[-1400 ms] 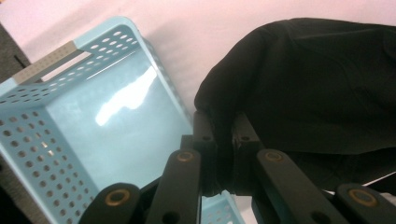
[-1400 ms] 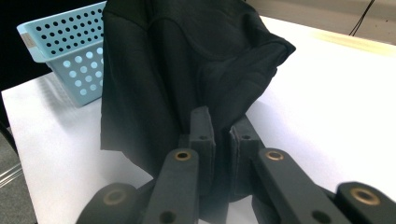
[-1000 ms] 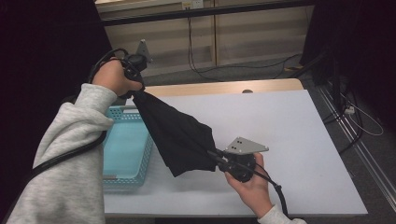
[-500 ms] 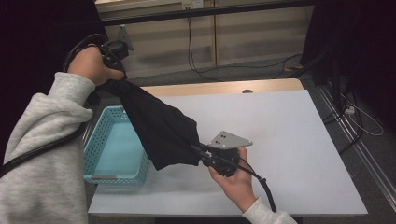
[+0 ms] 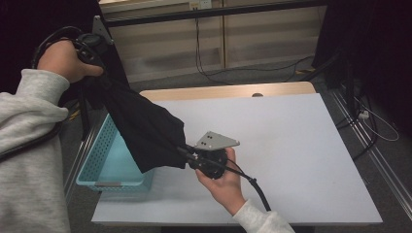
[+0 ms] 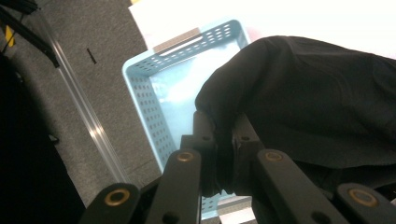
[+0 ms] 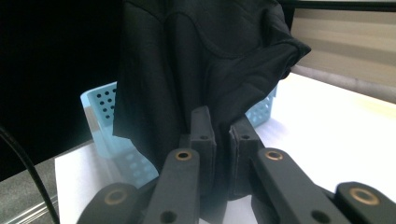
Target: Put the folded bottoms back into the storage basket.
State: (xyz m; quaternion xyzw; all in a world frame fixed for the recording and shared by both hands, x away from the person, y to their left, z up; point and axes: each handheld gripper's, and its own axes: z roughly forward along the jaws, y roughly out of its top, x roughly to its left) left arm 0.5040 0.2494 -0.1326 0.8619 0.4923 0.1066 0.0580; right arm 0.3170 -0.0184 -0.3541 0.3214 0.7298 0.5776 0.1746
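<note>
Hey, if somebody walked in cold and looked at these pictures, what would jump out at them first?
First, the black cloth stretched in the air between the two claws: the left claw holds one end high at the table's left, the right claw pinches the other end low over the white table. Below the cloth sits a light blue basket at the table's left edge.

1. My right gripper (image 7: pixel 219 128) has its jaws pinched on the black cloth (image 7: pixel 196 60)
2. I see the light blue basket (image 7: pixel 105 126) behind that cloth
3. The basket sits on the white table (image 7: pixel 336 130)
</note>
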